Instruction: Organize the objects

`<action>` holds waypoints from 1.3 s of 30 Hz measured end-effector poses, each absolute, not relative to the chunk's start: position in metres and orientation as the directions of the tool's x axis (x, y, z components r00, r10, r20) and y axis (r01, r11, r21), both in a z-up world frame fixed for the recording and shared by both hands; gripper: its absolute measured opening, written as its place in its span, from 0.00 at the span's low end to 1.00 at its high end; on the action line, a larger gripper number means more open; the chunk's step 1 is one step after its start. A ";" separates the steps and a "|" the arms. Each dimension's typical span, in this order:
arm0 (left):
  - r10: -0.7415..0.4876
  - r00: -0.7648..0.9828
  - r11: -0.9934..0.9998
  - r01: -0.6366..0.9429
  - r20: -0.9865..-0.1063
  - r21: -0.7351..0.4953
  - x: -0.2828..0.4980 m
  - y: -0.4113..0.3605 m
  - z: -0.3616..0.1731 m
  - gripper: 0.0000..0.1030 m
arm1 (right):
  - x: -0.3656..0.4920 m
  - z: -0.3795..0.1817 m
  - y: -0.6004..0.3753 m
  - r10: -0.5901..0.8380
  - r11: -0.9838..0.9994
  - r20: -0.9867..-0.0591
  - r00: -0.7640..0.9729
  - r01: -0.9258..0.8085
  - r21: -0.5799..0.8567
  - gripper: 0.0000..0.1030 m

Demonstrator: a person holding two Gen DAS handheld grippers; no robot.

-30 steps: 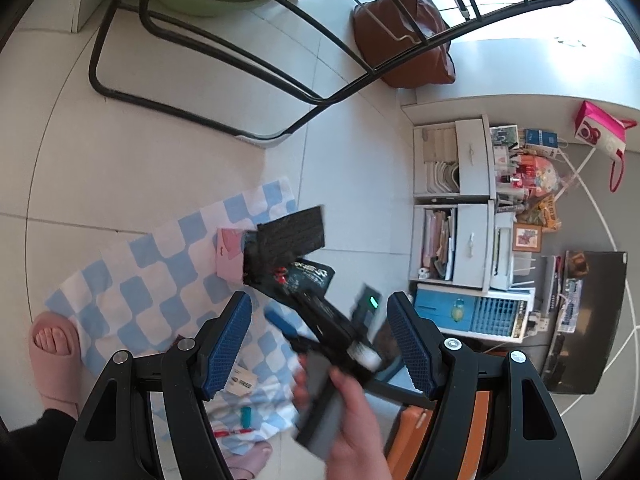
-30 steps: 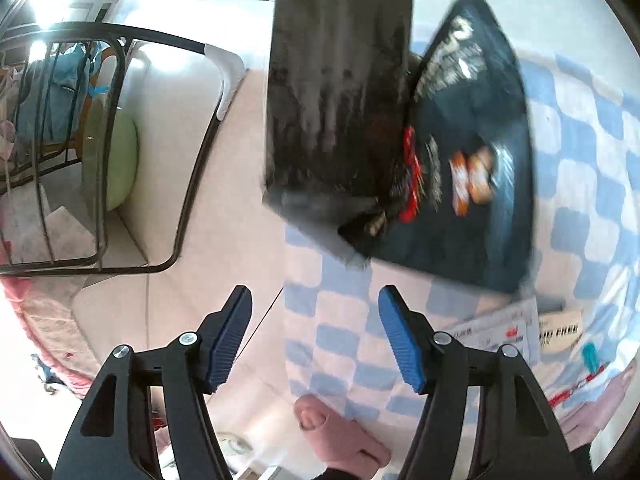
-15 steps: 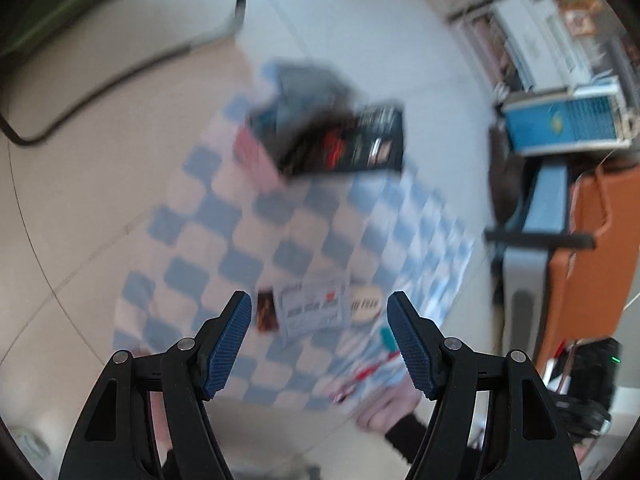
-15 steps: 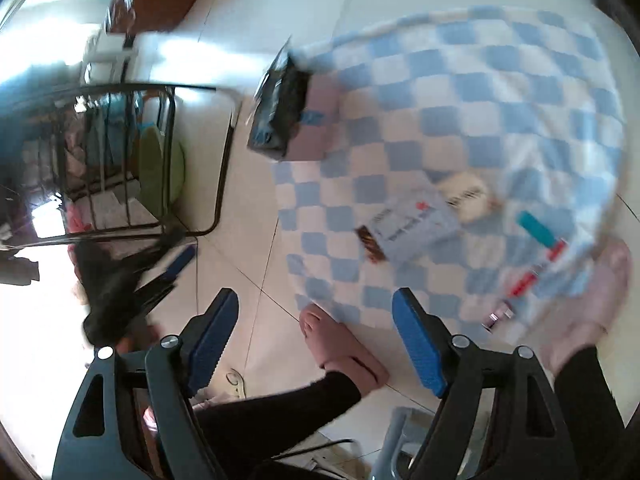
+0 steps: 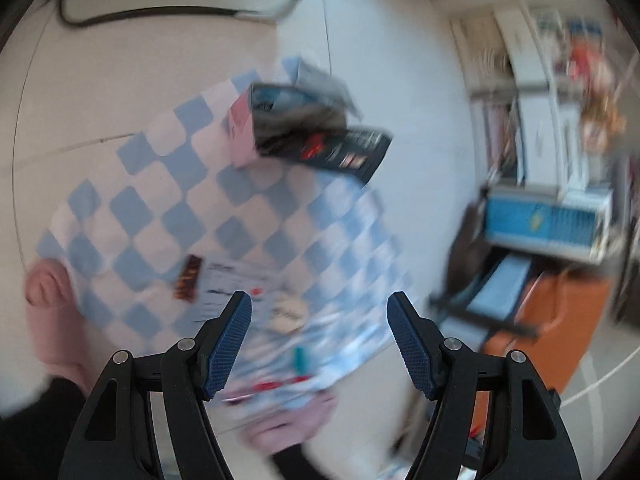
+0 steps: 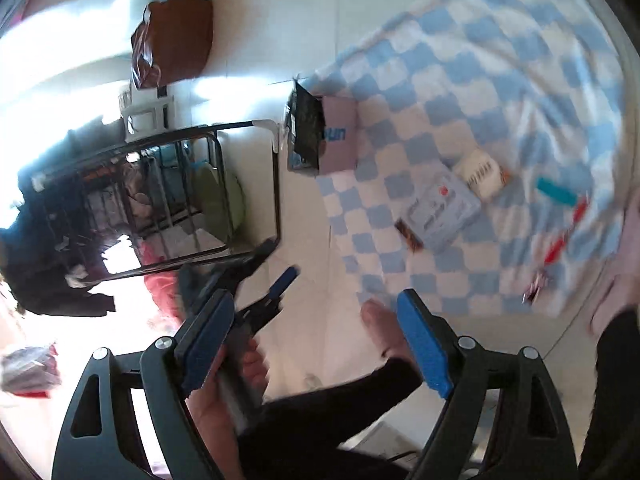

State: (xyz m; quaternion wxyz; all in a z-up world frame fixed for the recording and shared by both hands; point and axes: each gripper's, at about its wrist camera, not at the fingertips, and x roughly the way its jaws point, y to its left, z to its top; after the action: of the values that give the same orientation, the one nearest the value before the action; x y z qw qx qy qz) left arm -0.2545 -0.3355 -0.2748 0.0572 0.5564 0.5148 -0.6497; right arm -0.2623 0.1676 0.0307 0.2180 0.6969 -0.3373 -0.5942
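Left wrist view: dark packets [image 5: 320, 136] sit farther up than 0.5 s ago, well beyond the wide, empty left gripper [image 5: 319, 340]. Right wrist view: right gripper [image 6: 316, 344] gapes wide too; packets [image 6: 306, 128] far ahead, checkered cloth [image 6: 500, 80] swung right.

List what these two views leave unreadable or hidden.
- Left wrist view: print on the black packet is lost to motion blur.
- Left wrist view: shelf contents are smeared.
- Right wrist view: pink box is partly covered by dark packets.
- Right wrist view: window glare whites out the left side.

Home: tiled floor [image 5: 140, 92], checkered cloth [image 6: 500, 92], slippers [image 5: 48, 320].
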 end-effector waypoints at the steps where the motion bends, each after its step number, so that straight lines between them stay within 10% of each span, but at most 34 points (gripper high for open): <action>1: 0.501 -0.390 -0.429 0.664 -0.773 -0.613 -0.253 -0.336 -0.274 0.67 | -0.287 0.035 0.143 -0.695 -0.717 -0.716 0.068 -0.143 0.682 0.83; 18: 0.603 -0.430 -0.235 0.709 -0.672 -0.665 -0.235 -0.385 -0.279 0.67 | -0.551 -0.176 -0.147 -0.290 -0.933 -0.930 0.225 0.150 0.327 0.80; 22: 0.638 -0.418 -0.215 0.709 -0.646 -0.672 -0.233 -0.393 -0.277 0.67 | -0.544 -0.214 -0.156 -0.349 -0.915 -0.897 0.273 0.108 0.389 0.31; 24: 0.634 -0.427 -0.199 0.715 -0.645 -0.670 -0.231 -0.402 -0.275 0.67 | -0.540 -0.213 -0.158 -0.375 -0.905 -0.897 0.235 0.115 0.409 0.04; 34: 0.528 -0.588 -0.029 0.709 -0.613 -0.705 -0.208 -0.459 -0.259 0.67 | -0.481 -0.077 -0.141 -0.512 -0.851 -0.858 0.044 0.111 0.513 0.03; 39: 0.486 -0.641 0.008 0.683 -0.594 -0.730 -0.196 -0.465 -0.247 0.67 | -0.405 -0.070 -0.130 -0.364 -0.929 -0.931 -0.034 0.092 0.360 0.03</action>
State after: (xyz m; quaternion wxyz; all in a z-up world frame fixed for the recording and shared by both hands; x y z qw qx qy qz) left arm -0.1958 -0.4647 -0.2469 0.0867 0.4146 0.7047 -0.5692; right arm -0.4052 -0.1299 -0.0696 0.1600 0.6762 -0.1005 -0.7121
